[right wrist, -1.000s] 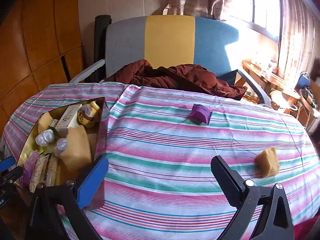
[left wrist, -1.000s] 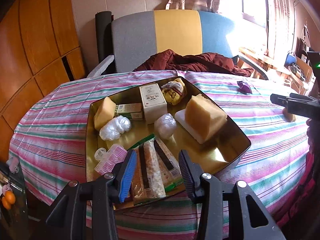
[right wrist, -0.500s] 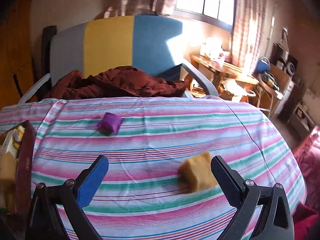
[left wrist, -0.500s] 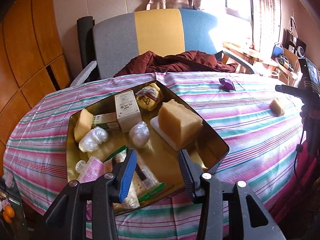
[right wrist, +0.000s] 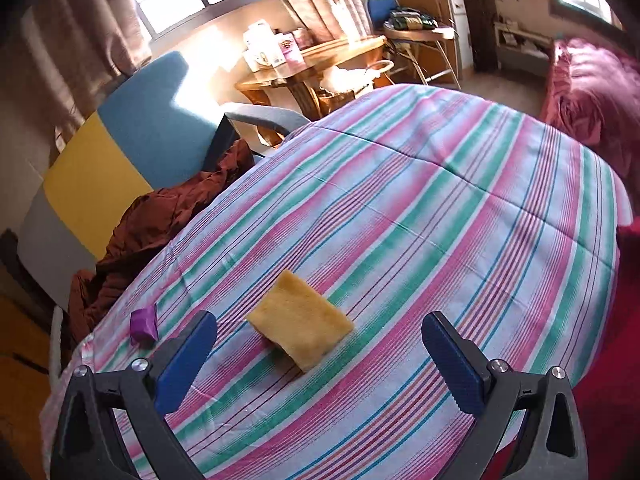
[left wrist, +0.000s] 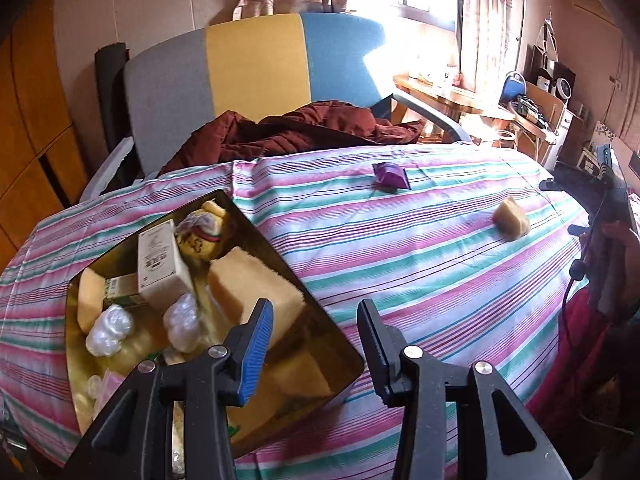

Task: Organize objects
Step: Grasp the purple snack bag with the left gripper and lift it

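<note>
Right gripper (right wrist: 320, 344): jaws spread wide, nothing between the pads, tilted down over the tablecloth (right wrist: 440, 208). Sponge (right wrist: 300, 326): yellow, lying flat on the cloth, just ahead of the gripper and between the lines of its two fingers, touching neither. Purple packet (right wrist: 143, 323): on the cloth, beyond and outside the left-hand finger, well apart from the sponge. Chair (right wrist: 132, 140): grey, yellow and blue back, past the far table edge to the left, a dark red garment (right wrist: 168, 216) heaped on its seat.

Left gripper (left wrist: 316, 344): jaws partly apart and empty, hanging over the near right corner of the tin (left wrist: 340, 344). Tin: gold, open, to the left of and below the fingers, resting on the cloth. Contents, nearest first: large sponge block (left wrist: 256, 296) just behind the blue-padded finger (left wrist: 256, 352); two clear wrapped bundles; a cream box (left wrist: 160, 268) standing tilted; a smaller yellow wedge at the left wall; a yellow printed bag at the far corner. The lowest items are hidden behind the gripper body. Far right of this gripper, the loose sponge and purple packet lie on the cloth; the other gripper and a hand (left wrist: 624, 248) show at the right edge.
</note>
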A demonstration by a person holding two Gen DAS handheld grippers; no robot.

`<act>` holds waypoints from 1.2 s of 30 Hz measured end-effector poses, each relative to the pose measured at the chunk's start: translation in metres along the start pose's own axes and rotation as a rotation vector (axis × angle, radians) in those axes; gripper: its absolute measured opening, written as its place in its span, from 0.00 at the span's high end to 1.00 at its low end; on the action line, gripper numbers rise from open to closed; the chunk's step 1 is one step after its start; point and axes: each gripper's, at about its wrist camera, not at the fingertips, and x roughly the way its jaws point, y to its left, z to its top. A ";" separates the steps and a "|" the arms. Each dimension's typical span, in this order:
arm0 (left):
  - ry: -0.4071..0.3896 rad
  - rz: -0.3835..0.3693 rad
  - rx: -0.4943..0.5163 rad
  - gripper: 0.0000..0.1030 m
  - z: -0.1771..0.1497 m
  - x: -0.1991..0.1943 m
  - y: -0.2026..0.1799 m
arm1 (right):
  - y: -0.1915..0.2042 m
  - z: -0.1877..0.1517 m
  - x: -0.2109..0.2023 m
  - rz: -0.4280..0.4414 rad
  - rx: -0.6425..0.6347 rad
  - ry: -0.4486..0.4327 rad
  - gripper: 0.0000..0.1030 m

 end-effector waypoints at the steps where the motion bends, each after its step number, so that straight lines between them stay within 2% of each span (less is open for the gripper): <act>1: 0.001 -0.014 0.002 0.57 0.006 0.004 -0.005 | -0.004 0.000 0.002 0.013 0.025 0.015 0.00; 5: 0.016 -0.064 0.019 0.57 0.027 0.020 -0.025 | -0.005 -0.003 0.006 0.040 0.041 0.054 0.00; 8: 0.050 -0.109 0.014 0.57 0.042 0.038 -0.038 | 0.005 -0.006 0.009 0.048 -0.004 0.074 0.00; 13: 0.095 -0.136 0.014 0.57 0.064 0.069 -0.055 | 0.017 -0.013 0.017 0.070 -0.068 0.126 0.00; 17: 0.181 -0.203 -0.047 0.57 0.080 0.100 -0.059 | 0.020 -0.016 0.022 0.095 -0.076 0.160 0.00; 20: 0.232 -0.223 -0.074 0.57 0.091 0.123 -0.063 | 0.021 -0.016 0.024 0.123 -0.074 0.180 0.00; 26: 0.329 -0.295 -0.208 0.57 0.121 0.177 -0.067 | 0.026 -0.017 0.023 0.166 -0.081 0.191 0.00; 31: 0.407 -0.337 -0.399 0.57 0.144 0.229 -0.067 | 0.031 -0.017 0.020 0.196 -0.100 0.195 0.00; 36: 0.401 -0.286 -0.498 0.57 0.166 0.265 -0.071 | 0.030 -0.018 0.022 0.223 -0.090 0.216 0.00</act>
